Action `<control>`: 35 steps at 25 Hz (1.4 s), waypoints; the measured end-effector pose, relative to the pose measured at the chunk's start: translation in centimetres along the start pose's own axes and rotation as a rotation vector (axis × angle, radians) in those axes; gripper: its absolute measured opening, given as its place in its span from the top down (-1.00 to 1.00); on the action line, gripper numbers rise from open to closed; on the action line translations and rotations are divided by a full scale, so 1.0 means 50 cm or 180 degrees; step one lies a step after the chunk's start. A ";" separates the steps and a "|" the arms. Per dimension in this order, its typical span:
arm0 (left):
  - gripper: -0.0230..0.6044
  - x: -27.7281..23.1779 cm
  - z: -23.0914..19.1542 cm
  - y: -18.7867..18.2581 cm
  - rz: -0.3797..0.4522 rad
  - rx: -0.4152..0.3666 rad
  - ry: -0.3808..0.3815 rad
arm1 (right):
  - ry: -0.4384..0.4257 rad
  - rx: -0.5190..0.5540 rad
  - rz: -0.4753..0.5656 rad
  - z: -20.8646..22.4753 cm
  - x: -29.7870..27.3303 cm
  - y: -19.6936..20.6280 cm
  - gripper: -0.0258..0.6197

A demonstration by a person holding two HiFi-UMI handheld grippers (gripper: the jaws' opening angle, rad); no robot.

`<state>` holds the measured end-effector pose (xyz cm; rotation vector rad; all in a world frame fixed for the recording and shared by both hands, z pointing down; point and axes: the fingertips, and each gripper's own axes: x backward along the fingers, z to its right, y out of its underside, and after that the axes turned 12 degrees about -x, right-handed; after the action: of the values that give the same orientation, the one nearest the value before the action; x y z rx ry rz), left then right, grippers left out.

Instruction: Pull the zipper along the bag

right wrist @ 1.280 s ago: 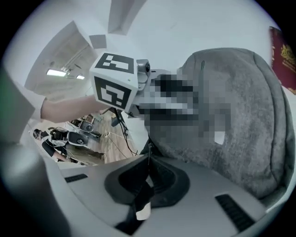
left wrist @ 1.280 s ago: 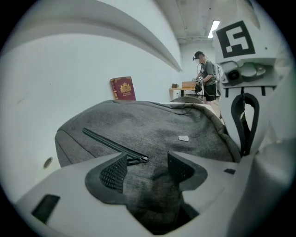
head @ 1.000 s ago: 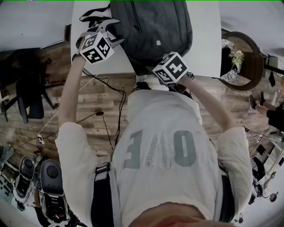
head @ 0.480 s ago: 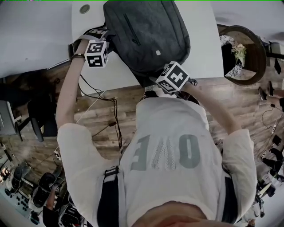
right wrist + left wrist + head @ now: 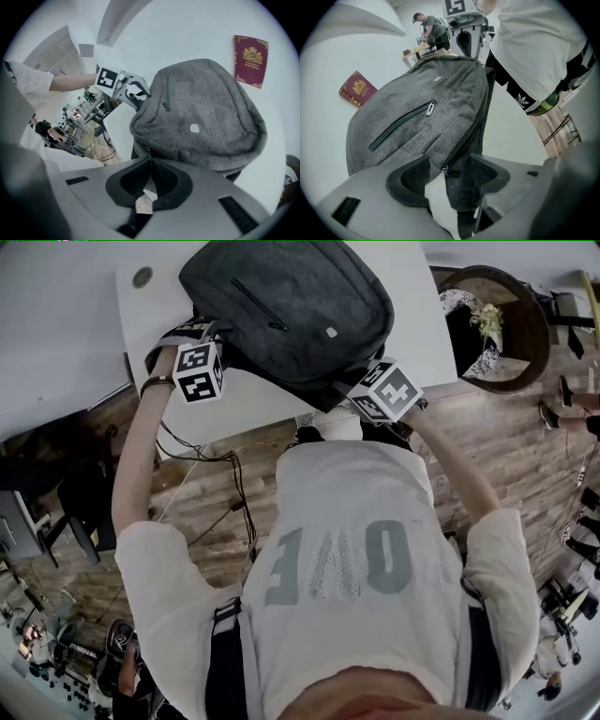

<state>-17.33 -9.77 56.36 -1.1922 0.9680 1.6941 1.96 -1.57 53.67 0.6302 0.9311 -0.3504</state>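
Nearest the person, the right tool [image 5: 150, 171] is shut tight on the zip pull [image 5: 150, 157], I think, at the bag's [image 5: 291, 306] near edge. The zip [image 5: 474, 124] runs along that edge to the left tool [image 5: 447, 171], which is apart around the bag's corner on the worktop [image 5: 427, 329].

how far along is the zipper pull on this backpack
Done: the right gripper is shut on what looks like the zipper pull at the near edge of the backpack. In hand: the left gripper stands open astride another corner, not clamped. Left: brace that corner and draw the pull along; how much is already zipped cannot be told.
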 end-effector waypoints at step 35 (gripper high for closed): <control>0.31 -0.080 -0.105 -0.314 0.0722 0.0328 -0.0200 | 0.1792 0.0253 0.0172 0.466 0.226 -0.058 0.83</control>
<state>-0.29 -9.70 56.89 -0.9860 1.1729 1.8219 21.45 -18.87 53.48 0.8464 1.4382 -0.1602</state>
